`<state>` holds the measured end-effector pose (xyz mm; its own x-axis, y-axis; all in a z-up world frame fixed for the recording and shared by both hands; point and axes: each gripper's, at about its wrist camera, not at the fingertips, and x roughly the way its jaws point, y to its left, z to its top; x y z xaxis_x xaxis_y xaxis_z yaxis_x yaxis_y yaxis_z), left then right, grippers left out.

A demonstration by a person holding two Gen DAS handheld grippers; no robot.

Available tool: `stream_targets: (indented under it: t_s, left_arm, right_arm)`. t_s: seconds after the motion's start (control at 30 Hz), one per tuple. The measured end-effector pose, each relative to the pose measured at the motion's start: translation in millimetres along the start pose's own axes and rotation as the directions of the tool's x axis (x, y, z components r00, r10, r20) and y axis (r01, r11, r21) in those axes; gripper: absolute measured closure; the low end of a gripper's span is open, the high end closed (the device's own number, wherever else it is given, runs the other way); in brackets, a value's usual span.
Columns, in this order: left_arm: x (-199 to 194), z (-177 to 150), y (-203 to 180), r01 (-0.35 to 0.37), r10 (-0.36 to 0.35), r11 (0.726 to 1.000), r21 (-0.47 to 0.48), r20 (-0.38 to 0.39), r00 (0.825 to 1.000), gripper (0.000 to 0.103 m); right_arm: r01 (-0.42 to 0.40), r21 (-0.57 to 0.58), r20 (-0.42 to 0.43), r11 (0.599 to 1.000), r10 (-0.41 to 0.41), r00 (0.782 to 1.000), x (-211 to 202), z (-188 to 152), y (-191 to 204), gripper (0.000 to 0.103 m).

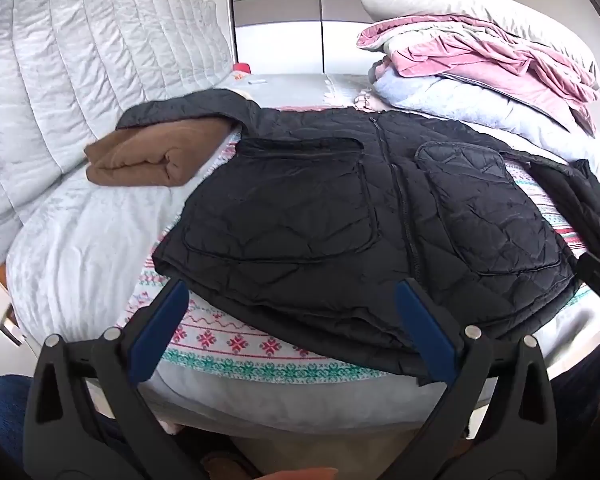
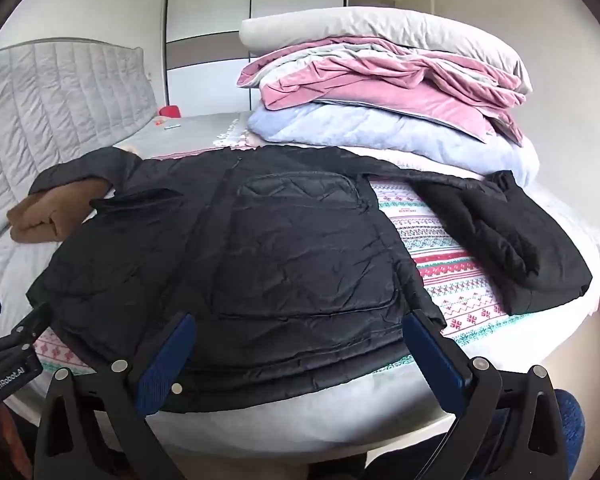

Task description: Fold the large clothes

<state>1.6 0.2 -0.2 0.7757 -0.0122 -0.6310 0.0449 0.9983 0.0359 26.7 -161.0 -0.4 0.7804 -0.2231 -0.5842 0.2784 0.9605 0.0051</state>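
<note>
A black quilted jacket [image 1: 340, 216] [image 2: 268, 256] lies front up and spread out on a patterned blanket [image 1: 236, 340] [image 2: 440, 256] on the bed, hem toward me. One sleeve [image 2: 512, 236] lies out to the right, and the other drapes over a folded brown cloth [image 1: 144, 156] [image 2: 44, 216] at the left. My left gripper [image 1: 292, 304] hovers just before the hem's left part, jaws wide open and empty. My right gripper [image 2: 300, 340] hovers over the hem's right part, also wide open with nothing held. Each gripper shows at the edge of the other's view.
A pile of pink and pale-blue bedding [image 1: 500, 80] [image 2: 384, 92] with a pillow on top fills the bed's far right. A quilted grey headboard [image 1: 80, 80] [image 2: 52, 104] stands at the left. A white wardrobe [image 2: 256, 32] is behind. Small red items [image 2: 170, 112] lie far back.
</note>
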Motion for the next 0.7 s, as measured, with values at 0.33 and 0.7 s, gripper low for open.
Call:
stream_targets:
  t_s: [0.33, 0.7]
  left_arm:
    - [2, 2, -6, -0.004, 0.005, 1.000, 0.030, -0.017, 1.000, 0.000]
    - [2, -1, 2, 0.036, -0.036, 0.999, 0.010, 0.005, 0.999, 0.000]
  right_arm:
    - [0.017, -0.011, -0.015, 1.000, -0.017, 1.000, 2, 4, 7, 0.000]
    - [0.030, -0.003, -0.018, 1.000, -0.030, 0.999, 5, 7, 2, 0.000]
